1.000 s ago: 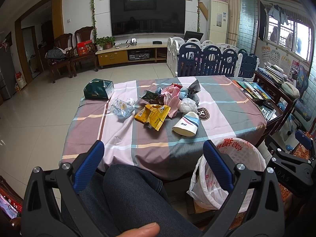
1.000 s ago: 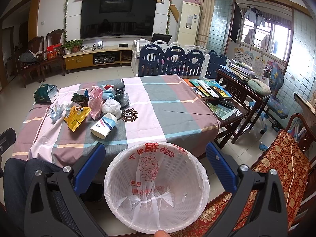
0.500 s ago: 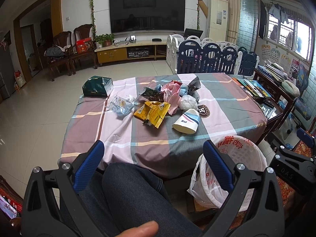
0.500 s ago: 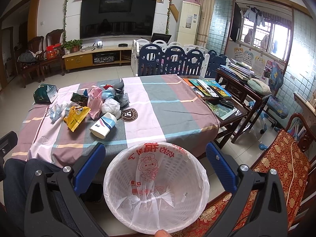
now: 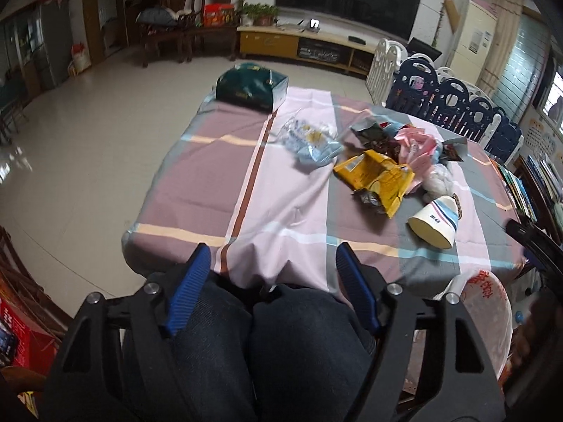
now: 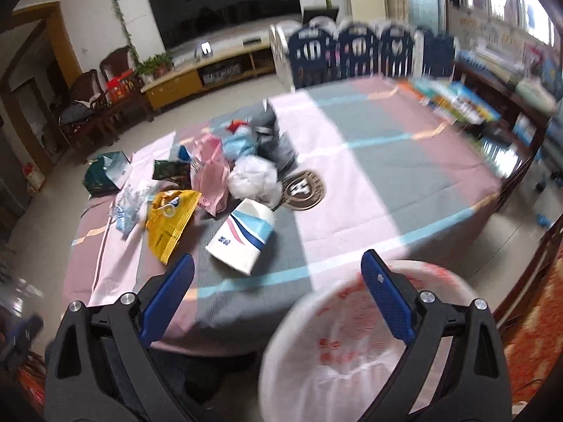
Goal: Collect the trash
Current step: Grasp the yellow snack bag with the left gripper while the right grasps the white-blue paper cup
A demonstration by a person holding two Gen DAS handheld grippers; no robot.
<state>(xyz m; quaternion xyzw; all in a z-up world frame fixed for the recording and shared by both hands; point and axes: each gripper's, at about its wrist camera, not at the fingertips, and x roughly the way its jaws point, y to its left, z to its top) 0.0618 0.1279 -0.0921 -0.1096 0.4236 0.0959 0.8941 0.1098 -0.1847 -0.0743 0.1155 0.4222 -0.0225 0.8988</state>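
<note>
- Landmark is the paper cup (image 6: 242,237), lying on its side on the striped tablecloth (image 6: 369,190); everything is called from there.
- Far out beyond the cup's left, a dark green bag (image 5: 251,86) sits near the table's far left corner, well apart from the litter.
- Moving in toward the cup: a clear crinkled wrapper (image 5: 311,140), then the yellow snack bag (image 5: 378,176), its near end just beside the cup's left flank.
- Behind the cup, a heap: pink bag (image 6: 211,179), white crumpled plastic (image 6: 253,176), blue and grey scraps, all touching one another.
- The cup's long axis runs diagonally, open mouth toward the near table edge, base toward the heap.
- Left gripper (image 5: 274,263): blue pads parted and empty, jaws just narrowed a little with nothing between them, hanging over the person's knees (image 5: 281,334) at the near edge. The cup lies ahead and well off to its right.
- Right gripper (image 6: 278,270): jaws wide, barely drawn in, nothing caught. The cup's mouth sits just ahead of the gap, slightly left of centre.
- So the right hand looks the nearer one, my call; a short forward reach should straddle the cup across its width.
- Right of the cup and below the table edge, the lined trash basket (image 6: 352,351) waits under the right gripper's right finger.
</note>
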